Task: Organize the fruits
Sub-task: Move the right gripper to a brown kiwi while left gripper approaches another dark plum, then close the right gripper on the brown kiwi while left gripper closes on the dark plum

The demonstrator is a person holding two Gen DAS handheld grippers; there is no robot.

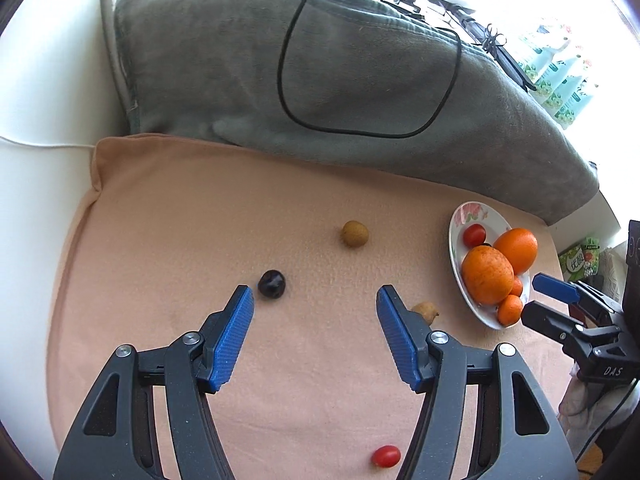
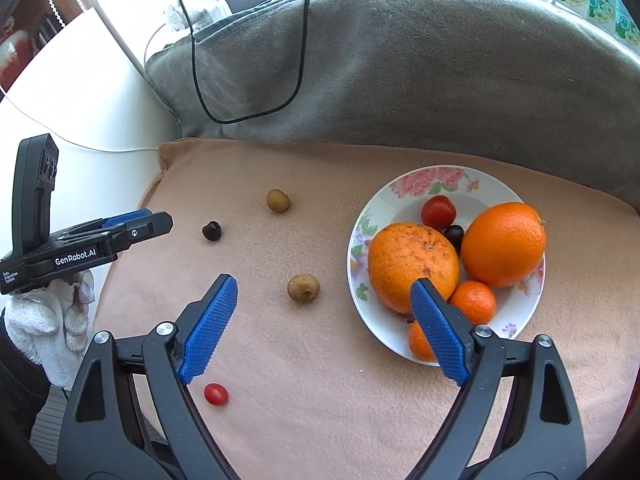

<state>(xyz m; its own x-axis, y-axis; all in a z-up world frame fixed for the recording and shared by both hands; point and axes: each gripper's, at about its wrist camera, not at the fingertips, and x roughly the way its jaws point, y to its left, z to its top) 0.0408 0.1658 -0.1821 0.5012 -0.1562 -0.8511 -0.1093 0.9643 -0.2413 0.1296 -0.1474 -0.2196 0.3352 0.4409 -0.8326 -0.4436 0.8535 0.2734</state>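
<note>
Both tongs, left tongs and right tongs, gape wide and empty; the dark cherry looks tiny, slick, squishy, so pinch its middle gently.

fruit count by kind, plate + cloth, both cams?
Large oranges: 2
Small mandarins: 2
Cherry tomatoes: 2
Dark cherries: 2
Brown longans: 2
Total: 10; 6 on the plate, 4 on the cloth.
</note>
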